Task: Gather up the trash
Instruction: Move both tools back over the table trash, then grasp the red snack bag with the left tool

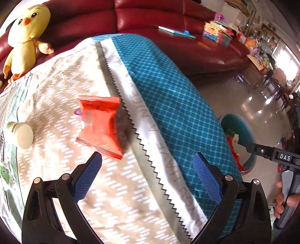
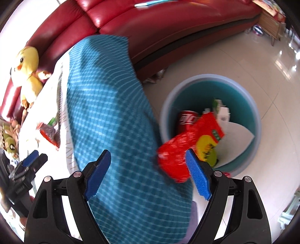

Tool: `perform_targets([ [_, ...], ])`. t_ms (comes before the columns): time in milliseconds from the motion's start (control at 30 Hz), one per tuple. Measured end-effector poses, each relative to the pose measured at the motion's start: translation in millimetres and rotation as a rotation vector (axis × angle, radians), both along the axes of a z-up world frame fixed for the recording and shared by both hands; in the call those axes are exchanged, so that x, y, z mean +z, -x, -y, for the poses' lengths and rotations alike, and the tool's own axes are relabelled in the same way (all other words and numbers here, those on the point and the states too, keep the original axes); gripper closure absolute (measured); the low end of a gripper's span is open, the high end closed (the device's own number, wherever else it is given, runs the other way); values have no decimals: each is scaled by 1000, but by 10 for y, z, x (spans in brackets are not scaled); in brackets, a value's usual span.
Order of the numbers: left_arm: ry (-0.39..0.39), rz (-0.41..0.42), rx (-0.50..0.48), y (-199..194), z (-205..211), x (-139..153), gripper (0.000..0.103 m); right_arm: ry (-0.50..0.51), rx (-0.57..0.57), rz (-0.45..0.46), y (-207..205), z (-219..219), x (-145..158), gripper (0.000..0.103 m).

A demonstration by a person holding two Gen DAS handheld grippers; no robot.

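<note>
The bin [image 2: 210, 78], right of frame, holds trash already. Both grippers, left gripper [image 1: 148, 174] and right gripper [image 2: 148, 172], are wide and empty. The red wrapper [image 1: 101, 125], mid-frame, waits on the table [image 1: 116, 187].

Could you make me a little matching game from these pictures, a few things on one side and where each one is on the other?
Things:
1. red wrapper
2. cola can
3. yellow plush chick
4. white-lidded jar

Places:
A. on the red sofa
B. inside the teal bin
C. on its side near the table's left edge
D. on the tablecloth, just ahead of the open left tool

Pairs: 1-D, 2-B, 3-A, 4-C
</note>
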State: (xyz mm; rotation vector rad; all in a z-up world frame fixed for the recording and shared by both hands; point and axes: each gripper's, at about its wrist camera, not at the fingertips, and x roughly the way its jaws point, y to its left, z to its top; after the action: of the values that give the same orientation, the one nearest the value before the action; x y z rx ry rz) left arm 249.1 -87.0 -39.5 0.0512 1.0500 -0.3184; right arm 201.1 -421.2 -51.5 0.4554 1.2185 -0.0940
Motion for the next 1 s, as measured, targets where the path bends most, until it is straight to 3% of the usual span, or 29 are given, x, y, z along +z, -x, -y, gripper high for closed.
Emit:
perform_targets([
  [267,-6,4,58,-352,-340,-87,5,18,100,-21,-333,-527,33,25],
  [633,24,-25,56,-606,-389,-335,6,25,118,-57,-598,-688,-46,25],
  [667,30,-23,57,-622,-394,-340,9,24,121,-59,-622,-698,-58,25],
  [733,37,-29,51,-629,-416,-360,28,23,128,-62,-667,-737,-77,25],
  [767,44,-40,46,-629,-432,-374,49,22,133,-63,-689,-767,-80,25],
  [800,50,-52,42,-626,-448,-388,60,19,141,-64,-712,-803,-87,25],
  [867,46,-46,37,-571,-509,-381,69,17,166,-60,-768,-912,-77,25],
  [1000,67,-48,49,-430,-758,-301,71,2,228,-44,-898,-1199,-39,25],
])
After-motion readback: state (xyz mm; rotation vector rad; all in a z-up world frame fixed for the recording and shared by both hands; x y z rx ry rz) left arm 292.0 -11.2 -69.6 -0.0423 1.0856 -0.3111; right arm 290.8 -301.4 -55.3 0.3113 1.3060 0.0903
